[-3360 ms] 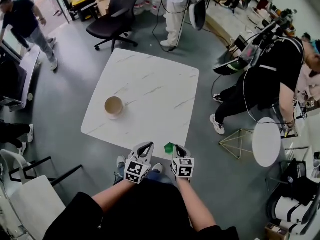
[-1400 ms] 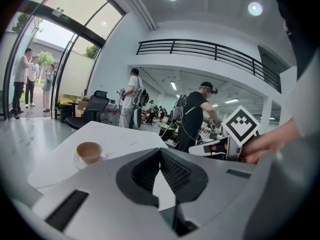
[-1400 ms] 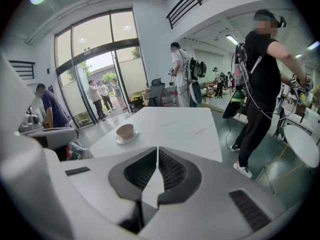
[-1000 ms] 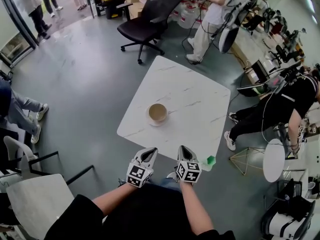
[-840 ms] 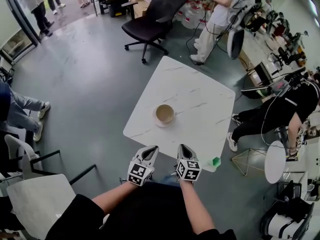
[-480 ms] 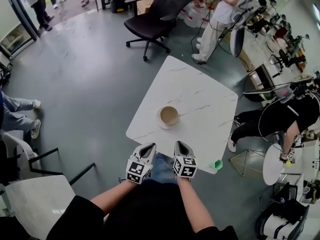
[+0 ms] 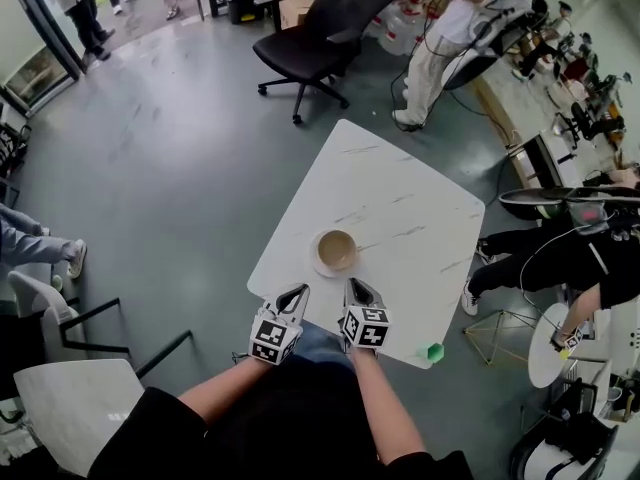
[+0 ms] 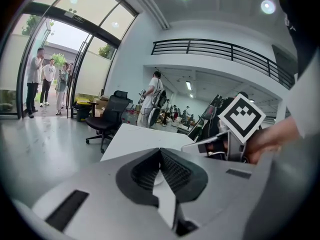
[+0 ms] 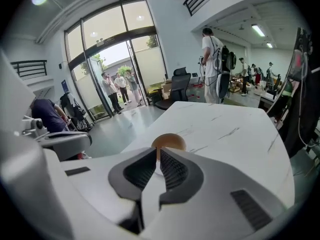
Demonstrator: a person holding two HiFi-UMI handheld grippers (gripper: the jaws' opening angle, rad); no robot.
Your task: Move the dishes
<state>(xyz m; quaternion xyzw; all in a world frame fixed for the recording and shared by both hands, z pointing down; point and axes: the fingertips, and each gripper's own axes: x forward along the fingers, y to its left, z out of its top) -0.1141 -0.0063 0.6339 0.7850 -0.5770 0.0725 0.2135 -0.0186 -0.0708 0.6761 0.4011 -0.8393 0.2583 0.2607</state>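
A tan bowl (image 7: 336, 250) sits on a white saucer (image 7: 318, 264) near the front edge of the white marble table (image 7: 400, 208). Both grippers hover side by side over that front edge, just short of the saucer. My left gripper (image 7: 299, 291) is shut and holds nothing. My right gripper (image 7: 353, 285) is shut and empty too. In the right gripper view the bowl (image 9: 168, 142) shows just beyond the closed jaw tips (image 9: 157, 156). The left gripper view shows its closed jaws (image 8: 160, 152), the table (image 8: 137, 135) ahead and the right gripper's marker cube (image 8: 242, 117) to the right.
A small green object (image 7: 433, 351) lies at the table's near right corner. A black office chair (image 7: 320, 28) stands beyond the far edge, with a person in white (image 7: 455, 13) near it. A white chair (image 7: 60, 408) stands at lower left, a small round table (image 7: 555, 343) at right.
The view has swung so the table and bowl now lie nearer and more centred. Both grippers have come up over the table's front edge, close to the saucer, still shut.
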